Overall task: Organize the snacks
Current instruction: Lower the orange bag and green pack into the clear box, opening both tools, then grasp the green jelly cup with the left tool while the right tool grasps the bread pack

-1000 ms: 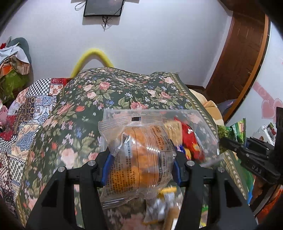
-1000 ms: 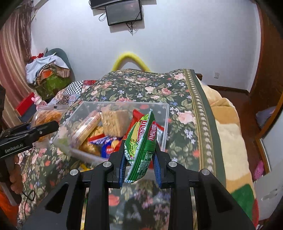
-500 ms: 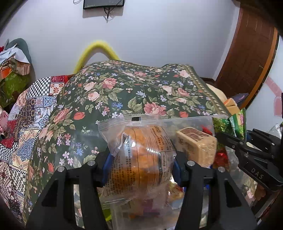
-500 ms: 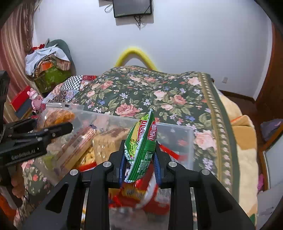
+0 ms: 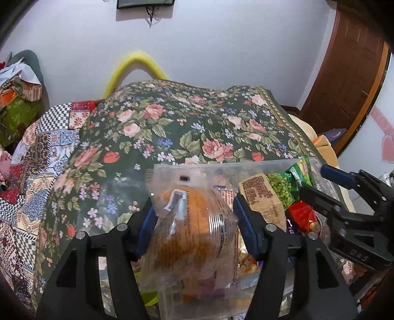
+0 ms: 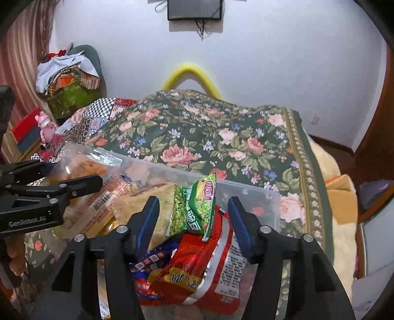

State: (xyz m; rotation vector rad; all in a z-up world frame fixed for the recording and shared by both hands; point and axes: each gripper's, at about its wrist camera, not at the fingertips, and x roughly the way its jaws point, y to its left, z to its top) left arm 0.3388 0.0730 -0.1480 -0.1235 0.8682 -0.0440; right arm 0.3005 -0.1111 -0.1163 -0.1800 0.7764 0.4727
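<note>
A clear plastic bin (image 6: 261, 197) of snacks sits on the bed's floral blanket (image 5: 197, 128), toward its near right side in the left wrist view. Inside lie a tan wrapped block (image 6: 157, 197), a red packet (image 6: 197, 261) and a blue-and-red wrapper (image 6: 150, 263).

A green pea packet (image 6: 194, 209) stands tilted on the red packet, between the fingers (image 6: 147, 219) of the right gripper (image 6: 193, 216). Those fingers are spreading; a gap shows on each side of the packet, so neither pad presses on it.

A clear bag of orange snacks (image 5: 194, 224) hangs over the bin's left end, between the blue pads of the left gripper (image 5: 194, 221). Its fingers (image 5: 246, 226) are also parting. The bag looks blurred, and its sides lie right at the pads; I cannot tell whether they press on it.

In the left wrist view the tan block leans beside the right-hand pad, with the green packet and the red one beyond it, and the right gripper comes in from the right edge. In the right wrist view the left gripper reaches in from the left edge over the bin's far left corner.

Around the bin, a patchwork quilt (image 5: 37, 177) covers the bed's left side. A yellow curved bar (image 6: 189, 76) rises behind the bed's far edge against the white wall (image 6: 270, 61), a dark screen (image 6: 194, 9) hangs above, and a wooden door (image 5: 344, 81) stands at the right.
</note>
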